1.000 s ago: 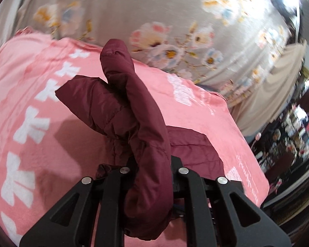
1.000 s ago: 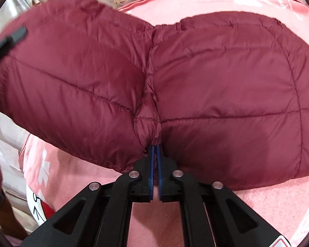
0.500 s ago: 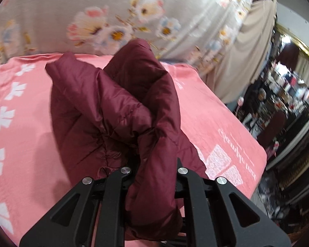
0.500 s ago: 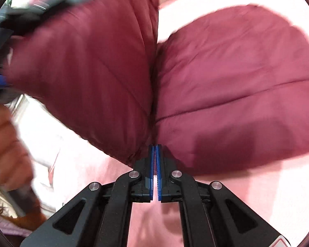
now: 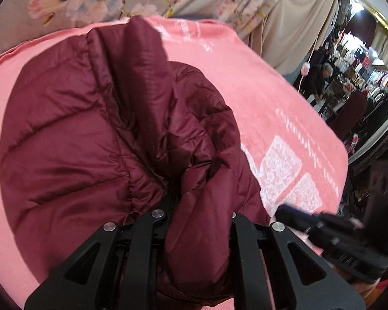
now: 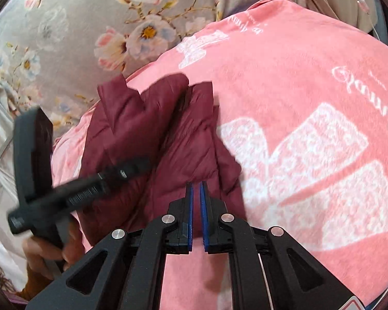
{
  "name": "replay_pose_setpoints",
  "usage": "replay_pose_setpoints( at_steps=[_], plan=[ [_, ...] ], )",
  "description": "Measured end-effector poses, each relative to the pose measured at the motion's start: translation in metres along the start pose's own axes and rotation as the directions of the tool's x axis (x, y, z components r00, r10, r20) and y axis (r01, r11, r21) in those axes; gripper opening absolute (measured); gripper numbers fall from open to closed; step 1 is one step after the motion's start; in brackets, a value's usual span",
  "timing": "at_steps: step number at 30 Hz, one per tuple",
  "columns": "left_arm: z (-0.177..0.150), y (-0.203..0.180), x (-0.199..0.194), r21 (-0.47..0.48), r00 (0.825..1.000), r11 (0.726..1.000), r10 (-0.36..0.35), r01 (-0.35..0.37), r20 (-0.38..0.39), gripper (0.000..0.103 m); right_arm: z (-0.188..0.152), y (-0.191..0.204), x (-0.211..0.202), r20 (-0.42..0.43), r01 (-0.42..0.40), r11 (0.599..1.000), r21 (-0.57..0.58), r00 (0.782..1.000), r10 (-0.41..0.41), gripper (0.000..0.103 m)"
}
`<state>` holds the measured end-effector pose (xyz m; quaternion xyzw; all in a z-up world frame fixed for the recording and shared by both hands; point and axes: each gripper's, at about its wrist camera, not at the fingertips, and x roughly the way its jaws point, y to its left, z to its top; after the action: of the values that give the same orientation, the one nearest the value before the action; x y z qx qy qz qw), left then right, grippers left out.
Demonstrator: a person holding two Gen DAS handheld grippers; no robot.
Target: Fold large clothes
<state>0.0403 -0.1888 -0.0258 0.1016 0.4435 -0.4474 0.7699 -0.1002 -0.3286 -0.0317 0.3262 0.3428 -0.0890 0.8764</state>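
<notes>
My right gripper (image 6: 196,188) has let go. A second ago its blue pads were pinched on a seam of the maroon puffer jacket (image 5: 95,139); now the jaws stand a narrow slit apart with nothing between them, and the jacket's edge lies just ahead of the tips. My left gripper (image 5: 194,217) has not let go: its jaws are still clamped on a thick roll of the padded fabric, which bulges up between them.

The jacket itself has come down. It was spread wide in the air a second ago; now it is gathered into a smaller bundle lying on the pink blanket (image 6: 310,82) that covers the bed, with the flowered sheet (image 6: 64,25) behind it. In the right view the left gripper (image 6: 90,180) is blurred, so I take it to be moving, probably pressing or dragging its side of the bundle.

I judge that one fold has just been laid, though the layers look loose and puffy. My free right hand is now the one to take a new edge or flatten the pile.
</notes>
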Motion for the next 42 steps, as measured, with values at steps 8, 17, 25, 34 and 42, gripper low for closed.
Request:
replay_pose_setpoints(
  at_steps=[8,17,25,34,42],
  plan=[
    [-0.007,-0.009,0.02,0.039,0.998,0.998,0.053,-0.051,-0.038,0.014,0.087,0.024,0.004,0.045,-0.06,0.993,-0.104,0.997,0.065,0.036],
    [0.002,-0.007,-0.095,0.003,0.97,0.997,-0.079,0.081,0.231,0.071,0.138,0.068,0.032,-0.059,-0.198,0.974,-0.107,0.979,0.193,0.05],
    [0.027,0.064,-0.136,-0.272,0.942,0.959,0.158,-0.075,0.297,0.072,0.148,0.082,0.085,-0.178,-0.147,0.983,-0.114,0.976,0.125,0.036],
    [0.055,0.077,-0.137,-0.293,0.917,0.944,0.243,-0.149,0.317,0.072,0.17,0.041,0.067,-0.157,-0.177,0.982,-0.062,0.974,0.166,0.003],
    [0.068,0.062,-0.063,-0.236,0.945,0.95,0.253,-0.203,0.208,0.062,0.147,0.004,0.1,-0.164,0.046,0.993,-0.106,0.984,-0.063,0.003]
  ],
)
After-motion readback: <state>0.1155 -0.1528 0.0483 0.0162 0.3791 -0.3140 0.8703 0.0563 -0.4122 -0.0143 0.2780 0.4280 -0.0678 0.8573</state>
